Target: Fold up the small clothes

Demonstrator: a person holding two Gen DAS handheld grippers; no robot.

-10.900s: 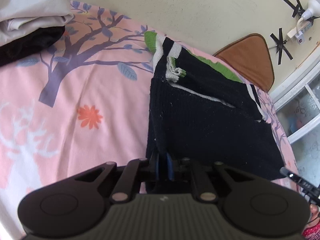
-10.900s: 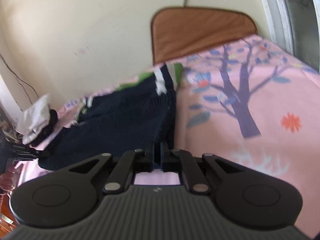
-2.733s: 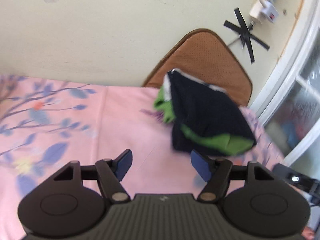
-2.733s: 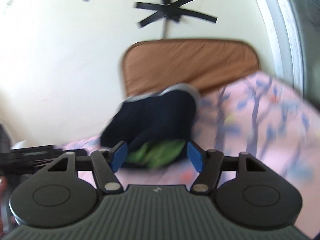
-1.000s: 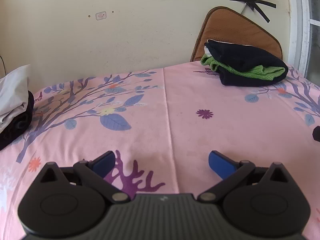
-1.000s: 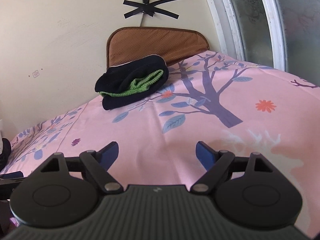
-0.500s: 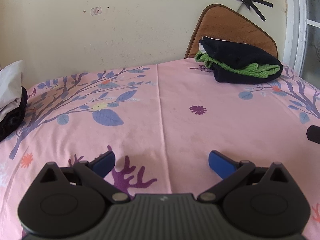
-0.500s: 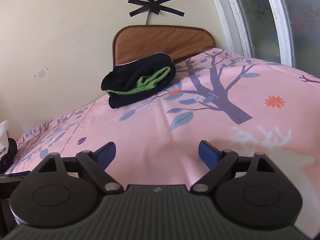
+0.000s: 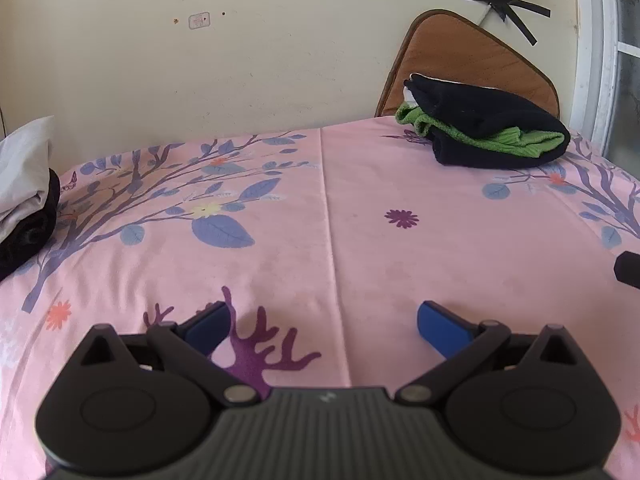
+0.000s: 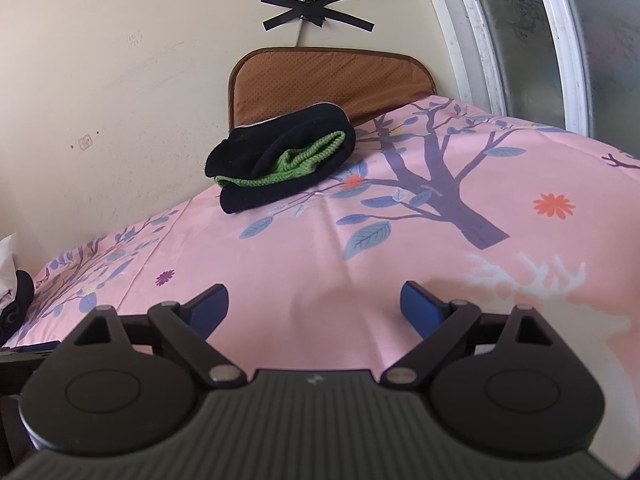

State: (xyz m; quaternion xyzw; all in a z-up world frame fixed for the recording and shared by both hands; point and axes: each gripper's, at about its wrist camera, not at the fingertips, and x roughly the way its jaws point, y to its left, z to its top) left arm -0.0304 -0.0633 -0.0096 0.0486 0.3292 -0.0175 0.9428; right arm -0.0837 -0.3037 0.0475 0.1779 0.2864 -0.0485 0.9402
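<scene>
A folded black and green knit garment (image 9: 486, 134) lies at the far right corner of the pink floral bed sheet (image 9: 328, 216), in front of a brown cushion (image 9: 468, 60). It also shows in the right wrist view (image 10: 280, 164), far ahead and a little left. My left gripper (image 9: 322, 320) is open and empty, low over the sheet near its front. My right gripper (image 10: 314, 306) is open and empty, also low over the sheet. A black tip of the right gripper shows at the right edge of the left wrist view (image 9: 628, 270).
A stack of white and black folded clothes (image 9: 24, 196) sits at the far left of the bed, also in the right wrist view (image 10: 14, 292). A cream wall (image 9: 240, 60) runs behind the bed. A window frame (image 10: 516, 40) stands at the right.
Both grippers let go of the garment, which now lies folded in the far corner, and pulled back toward the front of the bed. In the last half second the views barely shift.
</scene>
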